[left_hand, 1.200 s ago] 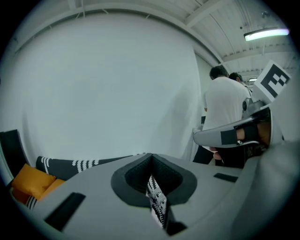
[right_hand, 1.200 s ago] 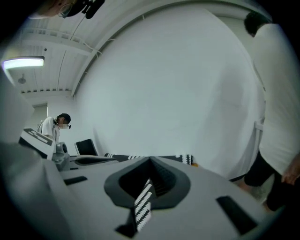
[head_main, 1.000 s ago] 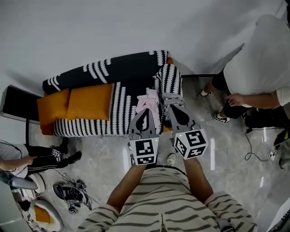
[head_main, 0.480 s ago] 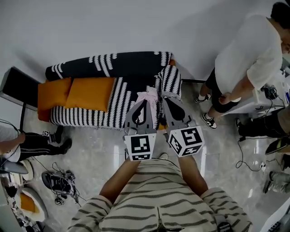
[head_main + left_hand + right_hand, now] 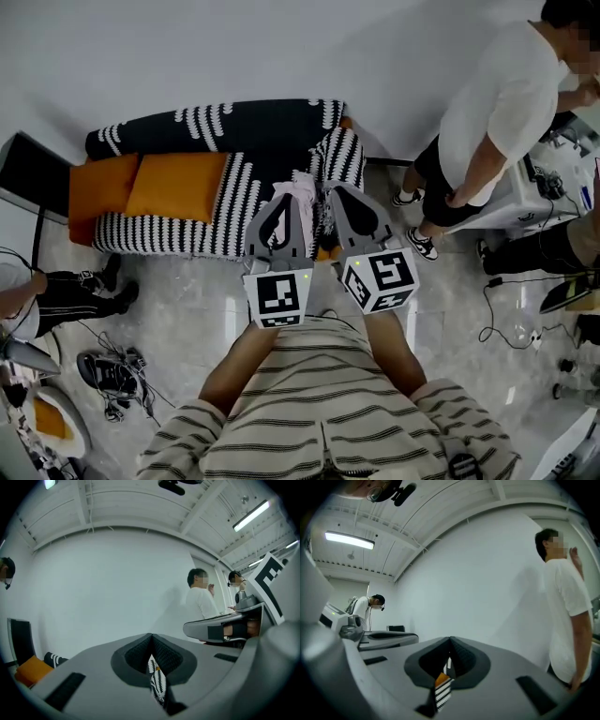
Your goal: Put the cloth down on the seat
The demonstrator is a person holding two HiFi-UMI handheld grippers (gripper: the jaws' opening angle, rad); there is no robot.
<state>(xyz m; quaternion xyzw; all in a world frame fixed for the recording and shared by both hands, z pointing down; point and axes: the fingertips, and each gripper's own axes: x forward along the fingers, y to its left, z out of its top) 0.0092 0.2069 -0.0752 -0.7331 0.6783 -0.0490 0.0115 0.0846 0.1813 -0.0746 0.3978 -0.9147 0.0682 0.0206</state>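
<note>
A pale pink cloth (image 5: 301,199) lies crumpled on the black-and-white striped sofa (image 5: 197,136), near its right armrest. In the head view it shows between my two grippers, which partly cover it. My left gripper (image 5: 292,193) hovers just left of the cloth, my right gripper (image 5: 330,189) just right of it. Both point over the sofa at the white wall. In the left gripper view the left gripper (image 5: 151,639) has its jaws together with no cloth in them; only striped cover shows through the slit. The right gripper (image 5: 450,645) looks the same, with stripes and a bit of orange below.
Two orange cushions (image 5: 176,184) lie on the sofa's left half. A person in a white shirt (image 5: 502,112) stands at the right by equipment and floor cables. Another person's legs (image 5: 66,292) and bags (image 5: 112,375) are at the left. A black panel (image 5: 33,173) stands beside the sofa.
The head view has drifted, so the sofa and both grippers sit slightly further left and up. The person on the right has come further into view. Both grippers stay shut.
</note>
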